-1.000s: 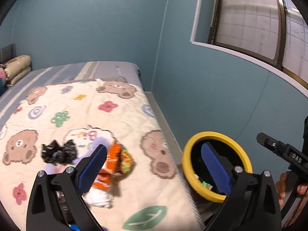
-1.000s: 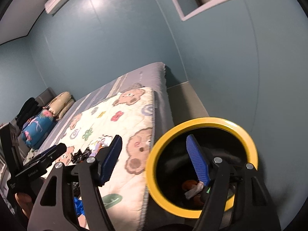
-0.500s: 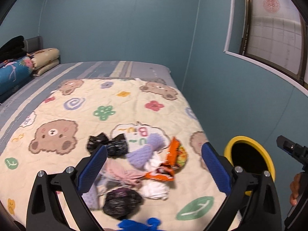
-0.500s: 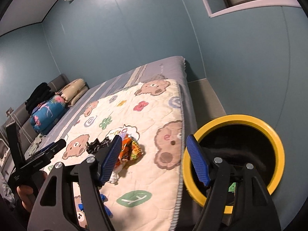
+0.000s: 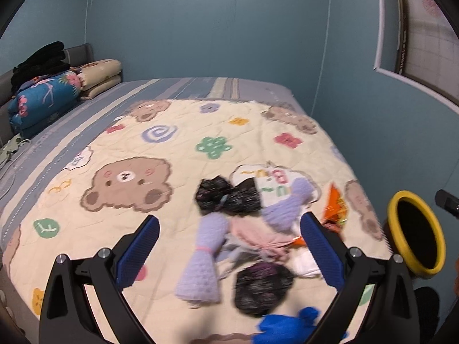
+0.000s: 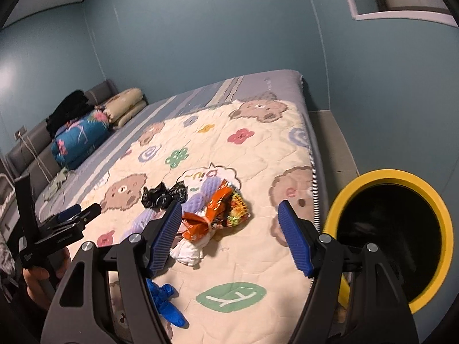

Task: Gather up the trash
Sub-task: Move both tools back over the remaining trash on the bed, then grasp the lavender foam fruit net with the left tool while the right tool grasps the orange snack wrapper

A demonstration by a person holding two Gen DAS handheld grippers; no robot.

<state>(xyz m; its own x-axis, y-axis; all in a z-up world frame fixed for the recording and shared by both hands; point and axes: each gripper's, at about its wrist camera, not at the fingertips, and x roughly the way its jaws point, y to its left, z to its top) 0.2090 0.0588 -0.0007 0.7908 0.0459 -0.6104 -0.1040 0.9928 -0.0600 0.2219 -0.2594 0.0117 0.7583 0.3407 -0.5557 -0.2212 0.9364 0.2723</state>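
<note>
With both my left fingers (image 5: 229, 250) and right fingers (image 6: 231, 236) wide and empty, I should drop squarely over one wrapper (image 6: 218, 215), pinching without snagging the quilt (image 6: 258, 149).

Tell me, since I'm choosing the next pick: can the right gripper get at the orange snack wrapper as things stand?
Probably yes. The right gripper is open and empty, and the orange snack wrapper lies on top of the pile on the quilt, just ahead, nothing covering it.

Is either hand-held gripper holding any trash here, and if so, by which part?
Nothing is held. The left hand-held gripper and right hand-held gripper are both open and empty above the trash pile.
</note>
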